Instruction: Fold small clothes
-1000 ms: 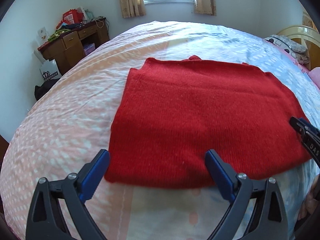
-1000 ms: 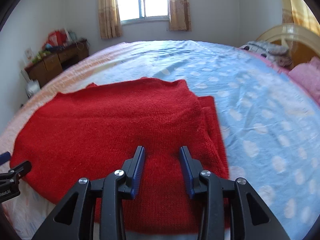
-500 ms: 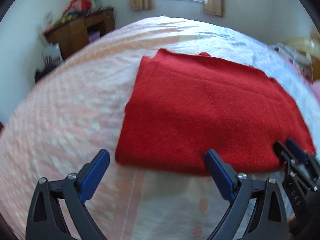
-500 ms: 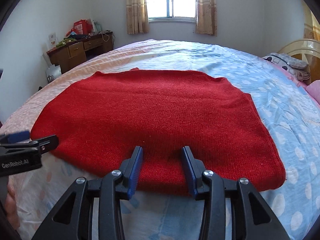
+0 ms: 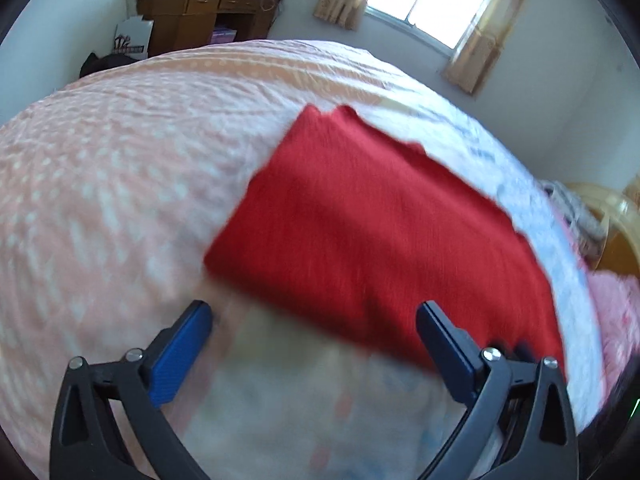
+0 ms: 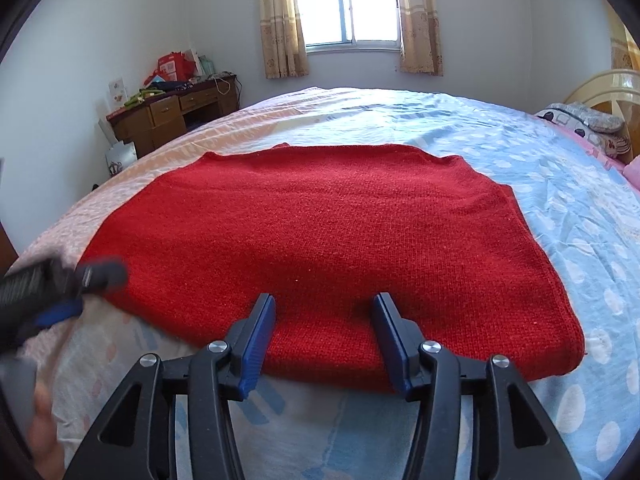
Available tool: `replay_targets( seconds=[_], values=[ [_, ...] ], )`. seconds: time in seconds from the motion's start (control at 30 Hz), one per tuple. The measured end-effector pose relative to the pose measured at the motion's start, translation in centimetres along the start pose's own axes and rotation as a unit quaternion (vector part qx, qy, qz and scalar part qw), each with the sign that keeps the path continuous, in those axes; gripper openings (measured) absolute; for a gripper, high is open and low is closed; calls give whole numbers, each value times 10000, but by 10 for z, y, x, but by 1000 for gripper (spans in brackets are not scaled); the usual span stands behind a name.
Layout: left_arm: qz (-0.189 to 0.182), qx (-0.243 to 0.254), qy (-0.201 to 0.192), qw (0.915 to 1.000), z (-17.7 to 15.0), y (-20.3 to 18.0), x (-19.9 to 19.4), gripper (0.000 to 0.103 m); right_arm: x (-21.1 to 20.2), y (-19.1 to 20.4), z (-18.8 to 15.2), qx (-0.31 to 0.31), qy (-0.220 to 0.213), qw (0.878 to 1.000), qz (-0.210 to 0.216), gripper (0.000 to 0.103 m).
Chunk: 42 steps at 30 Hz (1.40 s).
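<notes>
We saw the red knitted sweater [image 6: 328, 248] lying flat on the bed sheet with pink and blue spotted halves [image 6: 560, 184], folded into a broad, nearly rectangular slab. Its near edge was a thick rounded fold, its far edge showed a small notch at the neckline, and a thin second layer peeked out along the right side. In the left wrist view the same sweater [image 5: 372, 236] appeared tilted and blurred, sitting where the pink half of the sheet [image 5: 112, 184] met the blue half.

Our right gripper [image 6: 326, 336] hovered low at the near fold of the sweater, with its blue-padded fingers [image 6: 256, 344] spread to either side of a patch of the knit and nothing pinched between them; whether the tips touched the fabric, we could not tell. Our left gripper [image 5: 316, 344] was held at the sweater's near left corner, rolled to one side, with its jaws gaping wide and nothing between them; one blue pad [image 5: 180, 356] was over bare sheet, the other over the red edge. From the right wrist view, that left gripper [image 6: 60, 284] showed as a dark blur at the sweater's left corner, with part of a hand [image 6: 40, 420] below it.

A brown wooden desk [image 6: 172, 116] stood against the far wall, beside a curtained window [image 6: 348, 4].
</notes>
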State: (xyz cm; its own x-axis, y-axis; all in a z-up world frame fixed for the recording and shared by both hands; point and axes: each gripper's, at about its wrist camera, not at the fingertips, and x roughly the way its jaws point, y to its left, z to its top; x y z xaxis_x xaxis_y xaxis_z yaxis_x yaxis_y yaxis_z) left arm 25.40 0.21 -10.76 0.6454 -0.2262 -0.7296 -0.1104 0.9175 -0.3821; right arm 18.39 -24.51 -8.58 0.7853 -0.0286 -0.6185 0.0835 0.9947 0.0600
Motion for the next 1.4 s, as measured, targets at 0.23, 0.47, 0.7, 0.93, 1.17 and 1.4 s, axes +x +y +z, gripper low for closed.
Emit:
replay_targets(
  seconds=[0.23,0.47,0.7,0.93,1.17,1.4],
  values=[
    [68,-504,-112,9986,40,13,20,86,-1,-1,-2,38,-58,9999,75,54],
    [-607,-362,-4,9975,55,19,35,95,1,1,-2,-48,-58,10000,32,56],
    [-672,-39,215,9975,63,6,49,47,1,1,-1,-26,-72,10000,58,57],
    [-554,247,95,9981,58,6,39,29,2,7,5,-113,109,9998,-87,49],
    [-369,404,9,9985,58,3,45,47,3,35,31,-197,-135,9996,153,26],
    [-418,490,-22,9979,59,0,44,30,33,47,31,-94,136,9986,497,26]
  ],
)
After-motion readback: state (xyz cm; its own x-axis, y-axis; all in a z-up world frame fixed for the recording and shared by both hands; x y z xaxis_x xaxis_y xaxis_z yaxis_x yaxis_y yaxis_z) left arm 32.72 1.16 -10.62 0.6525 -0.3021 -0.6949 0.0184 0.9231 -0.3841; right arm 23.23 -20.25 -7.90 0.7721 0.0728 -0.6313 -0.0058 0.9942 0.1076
